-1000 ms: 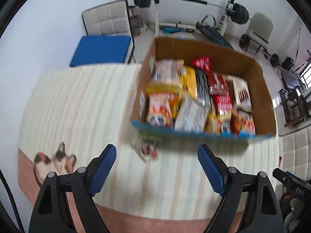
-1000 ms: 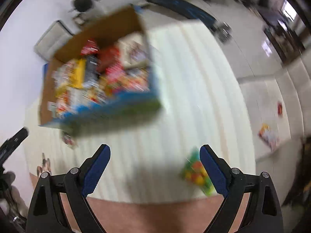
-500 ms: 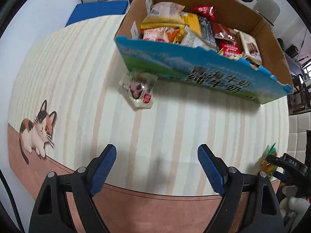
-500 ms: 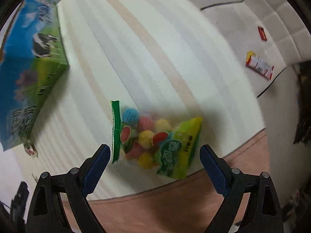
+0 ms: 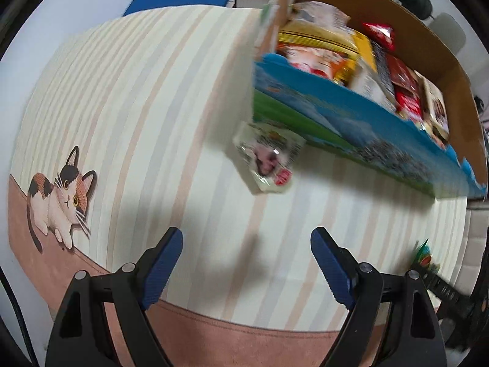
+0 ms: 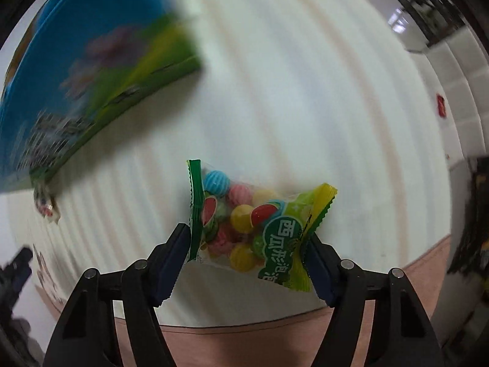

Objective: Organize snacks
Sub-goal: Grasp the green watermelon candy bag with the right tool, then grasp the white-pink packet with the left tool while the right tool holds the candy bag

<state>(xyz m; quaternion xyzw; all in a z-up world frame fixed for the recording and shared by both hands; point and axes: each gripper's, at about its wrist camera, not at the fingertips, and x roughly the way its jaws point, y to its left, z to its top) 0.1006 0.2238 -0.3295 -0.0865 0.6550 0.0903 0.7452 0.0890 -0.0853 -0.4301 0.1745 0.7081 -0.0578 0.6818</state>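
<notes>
Lying flat on the cream striped desk, the crinkly green and yellow plastic bag of coloured round candies sits between the blue pads of the right claw, which has just been closing; both pads appear to meet the bag's crimped side seams, though how firmly they press cannot be told. The bag is judged light, soft and slippery, with loose balls inside that shift under pressure, so a hold across the flat sealed edges or the pinched-up film is favoured over a squeeze on the filled middle.

A second snack, a small clear wrapped packet with a pink and red print, lies against the foot of the blue and green printed cardboard box packed with snack packets. The left claw stands wide apart above bare desk, holding nothing.

Only the left wrist view shows the box's contents and the calico cat picture on the desk. Only the right wrist view shows the candy bag's seams against the pads; in the left view merely its corner is glimpsed at the far right edge.
</notes>
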